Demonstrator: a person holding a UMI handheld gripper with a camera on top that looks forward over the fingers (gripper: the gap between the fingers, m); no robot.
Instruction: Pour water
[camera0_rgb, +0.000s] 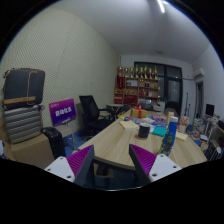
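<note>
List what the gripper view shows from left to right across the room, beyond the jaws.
Grey suitcase → purple sign → black office chair → wooden table → blue bottle. The gripper is open, holding nothing.

gripper (111, 165): held high and level | fingers (72, 166): spread wide apart, nothing between them | pads (143, 160): purple, on the inner faces, both turned toward each other
</note>
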